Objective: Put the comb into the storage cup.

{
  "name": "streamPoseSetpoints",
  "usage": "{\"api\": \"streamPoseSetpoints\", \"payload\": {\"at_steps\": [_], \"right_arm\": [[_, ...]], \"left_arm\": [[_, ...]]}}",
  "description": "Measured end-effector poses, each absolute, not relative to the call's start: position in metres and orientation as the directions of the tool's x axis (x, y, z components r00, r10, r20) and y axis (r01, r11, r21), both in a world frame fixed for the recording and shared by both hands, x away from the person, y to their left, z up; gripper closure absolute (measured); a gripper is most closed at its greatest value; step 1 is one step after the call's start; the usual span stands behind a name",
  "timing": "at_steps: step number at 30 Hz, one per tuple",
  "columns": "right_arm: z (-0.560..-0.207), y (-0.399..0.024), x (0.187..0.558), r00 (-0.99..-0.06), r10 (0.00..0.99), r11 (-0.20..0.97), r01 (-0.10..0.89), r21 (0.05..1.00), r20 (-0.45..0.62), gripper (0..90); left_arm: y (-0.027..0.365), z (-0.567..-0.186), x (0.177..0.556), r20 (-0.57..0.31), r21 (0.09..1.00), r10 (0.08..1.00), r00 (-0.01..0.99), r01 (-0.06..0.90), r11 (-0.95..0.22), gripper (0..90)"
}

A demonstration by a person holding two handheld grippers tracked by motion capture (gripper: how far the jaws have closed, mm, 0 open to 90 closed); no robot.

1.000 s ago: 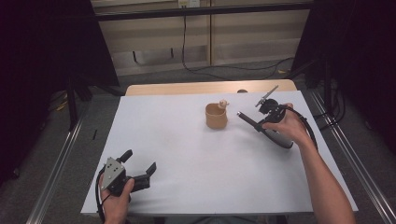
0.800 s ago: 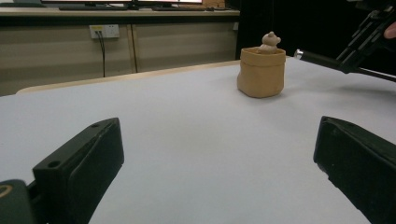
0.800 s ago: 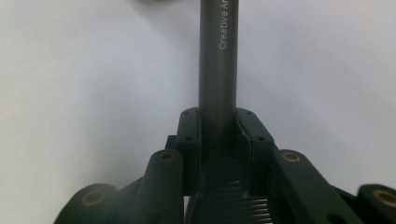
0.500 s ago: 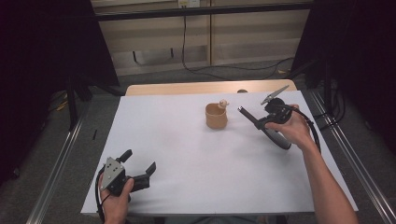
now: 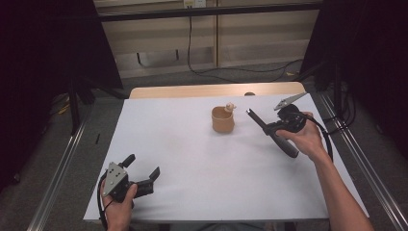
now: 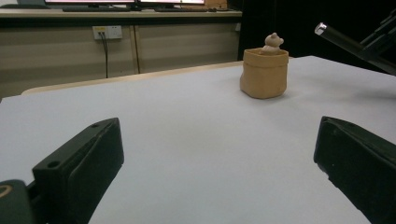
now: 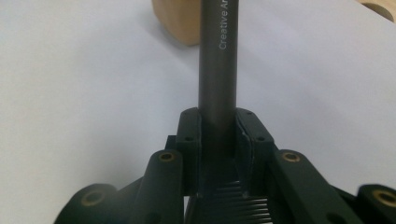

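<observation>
Table (image 5: 192, 159) under white sheet, tan cup (image 5: 223, 120) toward far middle. Left gripper (image 5: 142, 176) resting near front left corner, jaws wide apart, nothing between. Right gripper (image 5: 267, 129) just right of cup, clamped tight round dark pen (image 7: 218, 60), tip aimed cupward.

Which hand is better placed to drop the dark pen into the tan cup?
Right. The right gripper is shut on the dark cylindrical pen, its tip beside the tan bear-trimmed cup. The left gripper sits open at the table's near edge.
</observation>
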State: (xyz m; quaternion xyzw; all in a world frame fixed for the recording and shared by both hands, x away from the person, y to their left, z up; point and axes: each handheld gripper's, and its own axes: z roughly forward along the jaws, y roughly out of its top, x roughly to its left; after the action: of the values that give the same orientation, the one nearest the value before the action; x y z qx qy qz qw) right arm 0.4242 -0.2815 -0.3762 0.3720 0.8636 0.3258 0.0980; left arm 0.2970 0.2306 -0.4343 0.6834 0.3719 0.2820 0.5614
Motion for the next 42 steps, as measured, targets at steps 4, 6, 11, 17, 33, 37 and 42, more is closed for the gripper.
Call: {"api": "streamPoseSetpoints", "payload": {"at_steps": [4, 6, 11, 17, 33, 37, 42], "right_arm": [[-0.373, -0.273, 0.413, -0.737, 0.672, 0.524, 0.544, 0.655, 0.075, 72.8], [-0.372, -0.272, 0.412, -0.740, 0.669, 0.528, 0.542, 0.654, 0.073, 72.7], [-0.373, -0.271, 0.405, -0.760, 0.641, 0.509, 0.521, 0.685, 0.102, 72.7], [-0.374, -0.268, 0.395, -0.782, 0.614, 0.517, 0.503, 0.693, 0.110, 72.7], [-0.369, -0.237, 0.377, -0.859, 0.493, 0.553, 0.432, 0.712, 0.137, 72.7], [-0.372, -0.232, 0.377, -0.865, 0.481, 0.566, 0.429, 0.704, 0.142, 72.7], [-0.374, -0.221, 0.374, -0.885, 0.442, 0.599, 0.411, 0.688, 0.144, 72.7]], "left_arm": [[0.230, -0.434, 0.297, -0.034, 0.976, 0.823, 0.566, 0.195, -0.093, 1.7], [0.230, -0.434, 0.297, -0.032, 0.976, 0.822, 0.569, 0.196, -0.097, 1.7], [0.231, -0.432, 0.297, -0.039, 0.974, 0.813, 0.580, 0.202, -0.097, 1.8], [0.230, -0.429, 0.297, -0.021, 0.973, 0.790, 0.613, 0.193, -0.123, 1.8], [0.226, -0.426, 0.301, -0.081, 0.964, 0.731, 0.678, 0.241, -0.116, 4.2], [0.226, -0.423, 0.303, -0.090, 0.963, 0.724, 0.683, 0.244, -0.110, 4.2], [0.225, -0.419, 0.304, -0.127, 0.946, 0.669, 0.732, 0.293, -0.141, 4.1]]}}
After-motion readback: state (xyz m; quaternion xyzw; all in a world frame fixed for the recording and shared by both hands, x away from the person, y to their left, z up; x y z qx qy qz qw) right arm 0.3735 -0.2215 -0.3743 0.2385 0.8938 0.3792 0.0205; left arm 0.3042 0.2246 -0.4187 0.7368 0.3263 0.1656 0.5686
